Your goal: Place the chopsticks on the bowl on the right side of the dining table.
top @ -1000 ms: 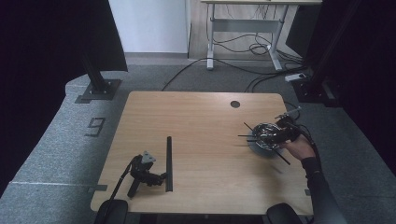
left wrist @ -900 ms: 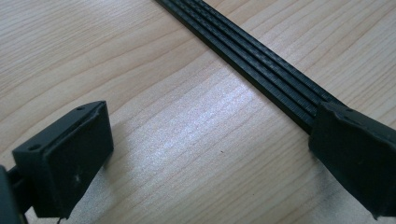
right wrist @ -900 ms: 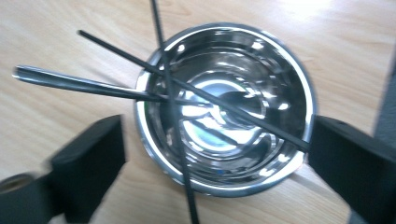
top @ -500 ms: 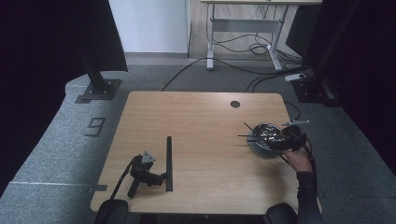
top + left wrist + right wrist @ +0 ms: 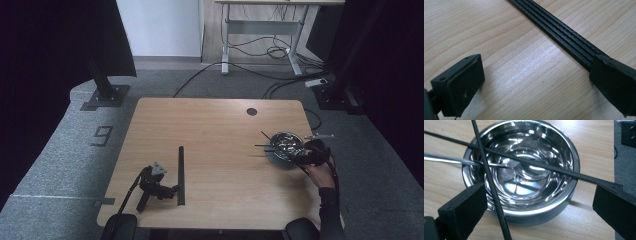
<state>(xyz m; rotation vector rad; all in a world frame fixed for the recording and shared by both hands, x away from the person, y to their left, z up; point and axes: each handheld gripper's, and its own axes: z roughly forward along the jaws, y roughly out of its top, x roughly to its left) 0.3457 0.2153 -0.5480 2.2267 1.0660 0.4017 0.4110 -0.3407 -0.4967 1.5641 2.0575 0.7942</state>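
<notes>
A steel bowl (image 5: pixel 285 146) (image 5: pixel 524 175) stands near the table's right edge. Two thin black sticks (image 5: pixel 489 180) and a silver rod (image 5: pixel 449 159) lie across its rim. My right gripper (image 5: pixel 311 156) (image 5: pixel 539 200), in a hand, hovers just right of the bowl. Its jaws have just been opening and stand wide, the bowl ahead of the gap and one black stick passing by the left jaw, untouched. My left gripper (image 5: pixel 156 184) (image 5: pixel 536 75) lies open on the table at the near left, beside a long ribbed black strip (image 5: pixel 181 175) (image 5: pixel 564 32).
The wooden table (image 5: pixel 215 125) has a round cable hole (image 5: pixel 251 111) at the back right. The bowl sits close to the right edge, with grey floor beyond. A cable trails from the left gripper off the near edge.
The right hand and its gripper have sunk and drawn a little toward the near right of the bowl. The left gripper and the black strip have not moved.
</notes>
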